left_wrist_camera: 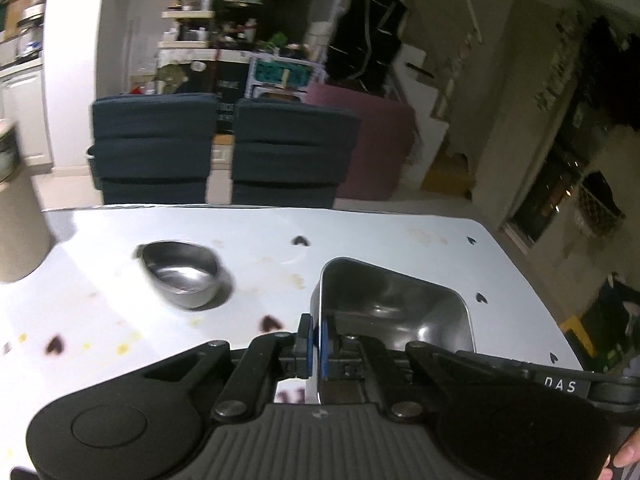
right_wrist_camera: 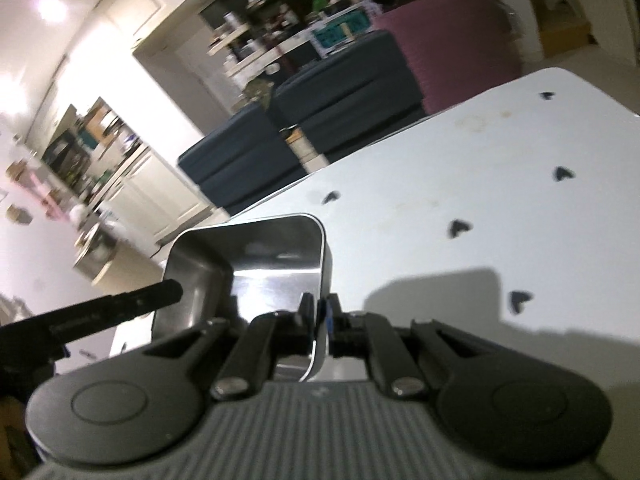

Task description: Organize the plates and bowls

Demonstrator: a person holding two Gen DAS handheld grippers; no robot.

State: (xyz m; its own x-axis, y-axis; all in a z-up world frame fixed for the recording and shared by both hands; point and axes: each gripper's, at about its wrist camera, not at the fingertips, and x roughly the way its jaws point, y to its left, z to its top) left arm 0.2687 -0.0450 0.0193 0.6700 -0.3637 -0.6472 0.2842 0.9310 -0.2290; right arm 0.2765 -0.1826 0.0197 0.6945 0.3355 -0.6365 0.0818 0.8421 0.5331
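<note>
A square steel container [left_wrist_camera: 394,308] hangs above the white table [left_wrist_camera: 120,304]. My left gripper [left_wrist_camera: 316,326] is shut on its left wall, blue pads either side of the rim. In the right wrist view the same kind of container [right_wrist_camera: 256,256] is pinched at its right wall by my right gripper [right_wrist_camera: 319,310], also shut. A black bar [right_wrist_camera: 120,308] reaches its left wall there, apparently the other gripper. A round steel bowl [left_wrist_camera: 182,276] sits on the table, left of the held container.
The table [right_wrist_camera: 500,184] has small dark heart marks and a few stains. Two dark blue chairs [left_wrist_camera: 224,148] stand at its far edge, with a pink block [left_wrist_camera: 372,140] and cluttered shelves behind. A black part marked DAS [left_wrist_camera: 560,386] shows low right.
</note>
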